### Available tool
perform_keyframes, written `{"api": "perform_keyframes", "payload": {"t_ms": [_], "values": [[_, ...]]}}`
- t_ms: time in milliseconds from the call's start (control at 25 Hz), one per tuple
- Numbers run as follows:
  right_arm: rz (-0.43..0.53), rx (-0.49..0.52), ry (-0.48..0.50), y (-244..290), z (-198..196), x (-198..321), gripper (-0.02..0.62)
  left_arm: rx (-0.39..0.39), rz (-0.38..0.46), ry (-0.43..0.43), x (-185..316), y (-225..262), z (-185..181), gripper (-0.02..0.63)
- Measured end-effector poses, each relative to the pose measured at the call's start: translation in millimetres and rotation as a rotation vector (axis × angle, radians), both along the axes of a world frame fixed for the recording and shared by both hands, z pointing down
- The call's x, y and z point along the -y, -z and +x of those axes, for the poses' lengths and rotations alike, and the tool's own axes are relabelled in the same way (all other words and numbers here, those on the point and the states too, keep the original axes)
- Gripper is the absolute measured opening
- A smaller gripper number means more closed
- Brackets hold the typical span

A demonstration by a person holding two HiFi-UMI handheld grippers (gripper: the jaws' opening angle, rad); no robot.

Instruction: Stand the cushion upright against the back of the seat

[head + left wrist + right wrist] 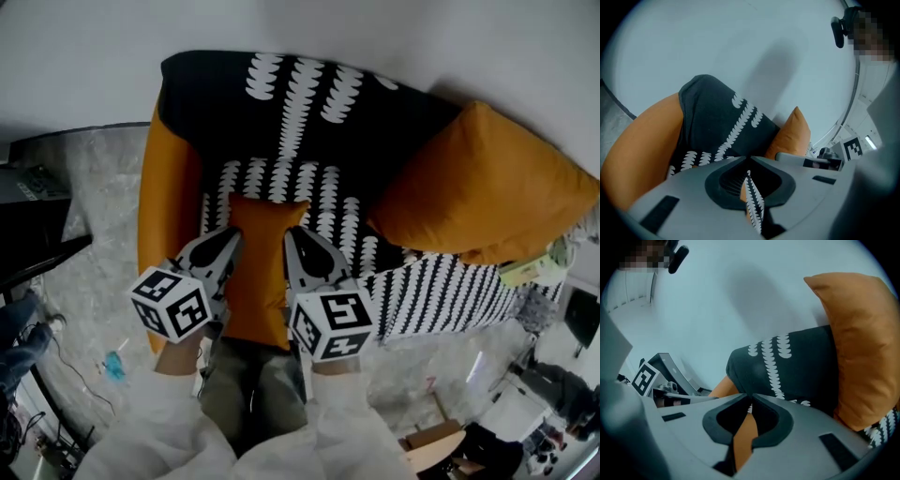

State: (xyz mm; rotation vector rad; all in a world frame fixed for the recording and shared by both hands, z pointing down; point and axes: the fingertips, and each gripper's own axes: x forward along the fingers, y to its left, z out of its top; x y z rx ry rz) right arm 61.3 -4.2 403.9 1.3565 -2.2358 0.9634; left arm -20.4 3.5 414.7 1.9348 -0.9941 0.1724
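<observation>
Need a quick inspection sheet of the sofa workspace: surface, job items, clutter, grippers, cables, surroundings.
Surface: black-and-white patterned seat, with an orange side at its left.
Job's things: small orange cushion over the seat's front, not yet against the backrest.
Clutter: large orange cushion leaning in the seat's right corner.
Grippers: left gripper and right gripper are both shut on the small orange cushion, one at each side.
Cables: thin cable on the floor at left.
Surroundings: grey marbled floor, white wall, blue item, cardboard.
</observation>
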Motion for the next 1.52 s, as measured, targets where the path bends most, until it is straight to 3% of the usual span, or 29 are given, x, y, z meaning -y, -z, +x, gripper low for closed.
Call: {"api": "perform_keyframes", "payload": {"t_ms": [360,480,640,760,880,1040,1280,1520], "values": [[-0.060,-0.016,-0.025,-53.4,12.6,17.8,0.017,0.062,-0.048,0.033,21.1,-56.8,-0.5,0.019],[-0.085,-0.024,-0.055,-70.2,19.2,22.1,0.061,0.093,-0.070,0.048,28.7,-74.7,-4.0,0.102],[-0.111,-0.018,-0.084,-90.1,33.0,27.5,0.116,0.101,-0.107,0.085,38.2,-98.1,-1.0,0.155],[-0.134,0.000,-0.099,-100.4,33.5,32.1,0.195,0.121,-0.134,0.141,45.7,-111.3,-10.1,0.271],[-0.155,0.004,-0.123,-109.8,23.9,39.7,0.237,0.113,-0.157,0.164,54.5,-121.3,-25.9,0.296],[-0.172,0.015,-0.157,-118.7,22.9,50.8,0.249,0.134,-0.178,0.193,68.7,-132.2,-35.7,0.341],[-0.215,0.025,-0.203,-138.7,42.4,47.1,0.250,0.145,-0.228,0.182,66.2,-155.1,-23.1,0.365],[-0.251,0.046,-0.219,-149.9,46.3,48.1,0.253,0.108,-0.311,0.099,52.5,-175.9,-8.6,0.365]]}}
